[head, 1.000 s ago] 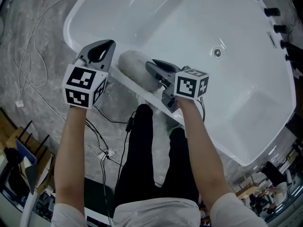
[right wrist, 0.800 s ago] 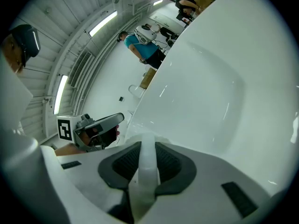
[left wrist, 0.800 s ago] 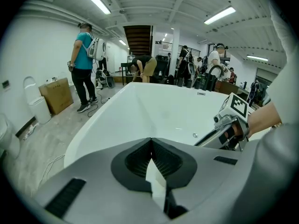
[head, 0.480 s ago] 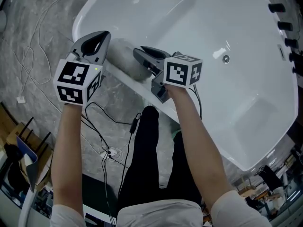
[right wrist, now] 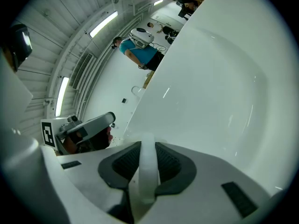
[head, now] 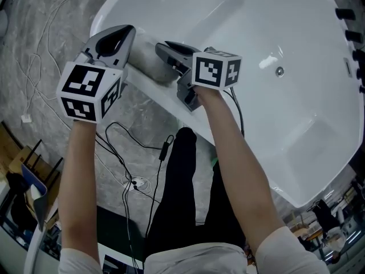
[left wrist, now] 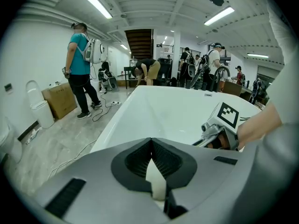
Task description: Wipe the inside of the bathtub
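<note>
**Ann:** What does the right gripper (head: 166,50) hold?

**Ben:** Its jaws are squeezed tight on a white cloth (head: 145,63). A strip of the cloth stands up between them.

**Ann:** And the left gripper (head: 120,41)?

**Ben:** That one is closed too. A white bit sits in the thin gap, and it looks like the other end of the cloth.

**Ann:** Where is the cloth?

**Ben:** It lies rolled up on the near rim (head: 165,99) of the tub (head: 239,21), by the tub's narrow end. Its long side runs along the rim, from one gripper to the other.

**Ann:** Which way is the inside of the tub?

**Ben:** It is just past the rim, away from the person. The right gripper is on the tub side and the left one is on the floor side. So the right one is nearer and will likely take the cloth down in.

**Ann:** Is anything in the way?

**Ben:** No, the inside is bare. The drain (head: 279,71) is well down the tub floor. Cables (head: 122,136) lie on the ground outside the tub, and people (left wrist: 81,69) stand far beyond its end.
</note>
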